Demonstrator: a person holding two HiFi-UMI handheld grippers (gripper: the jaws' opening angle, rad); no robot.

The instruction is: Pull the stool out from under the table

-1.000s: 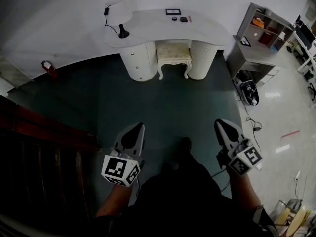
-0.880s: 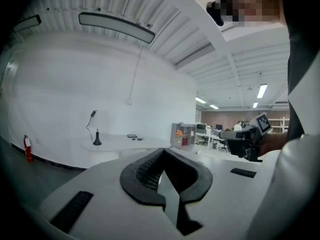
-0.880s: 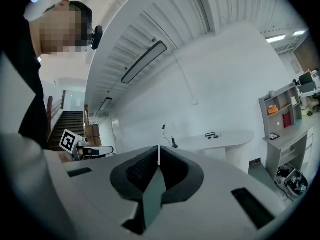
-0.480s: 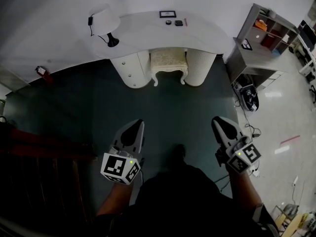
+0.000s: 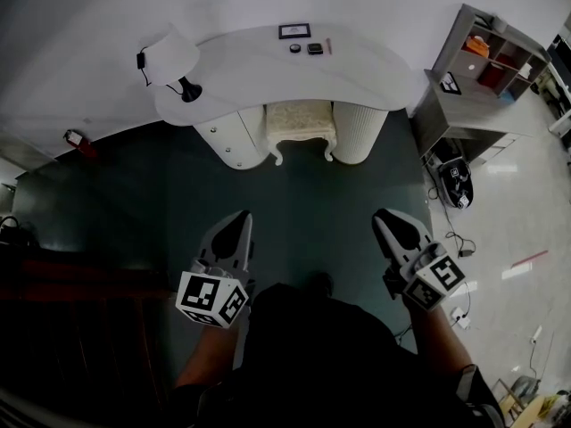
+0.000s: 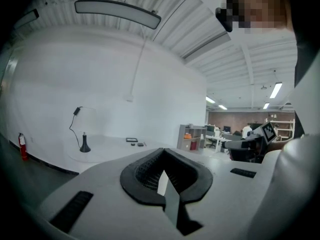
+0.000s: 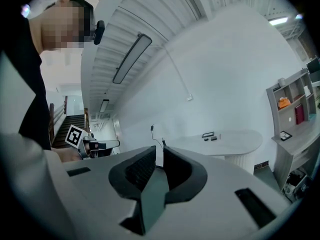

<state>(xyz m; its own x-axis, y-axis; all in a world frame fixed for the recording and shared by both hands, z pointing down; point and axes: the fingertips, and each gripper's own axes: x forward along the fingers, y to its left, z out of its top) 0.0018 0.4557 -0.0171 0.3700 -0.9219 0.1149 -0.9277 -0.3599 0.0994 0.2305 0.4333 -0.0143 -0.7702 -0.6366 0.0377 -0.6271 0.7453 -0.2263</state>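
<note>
A cream stool with carved legs stands tucked between the two pedestals of a white curved table against the far wall. My left gripper and right gripper hang over the dark green floor, well short of the stool, pointing toward it. Both are shut with nothing between the jaws. In the left gripper view the closed left gripper fills the foreground, the table beyond. The right gripper view shows the shut right gripper and the table farther off.
On the table stand a white lamp, a small frame and small items. A grey shelf unit stands right, with a wheeled device and cables on the pale floor. A dark wooden stair railing runs left. A red extinguisher sits by the wall.
The view has shifted closer: table and stool now appear lower and nearer, drifting left in the head view. Both grippers stay shut, held in about the same place.
</note>
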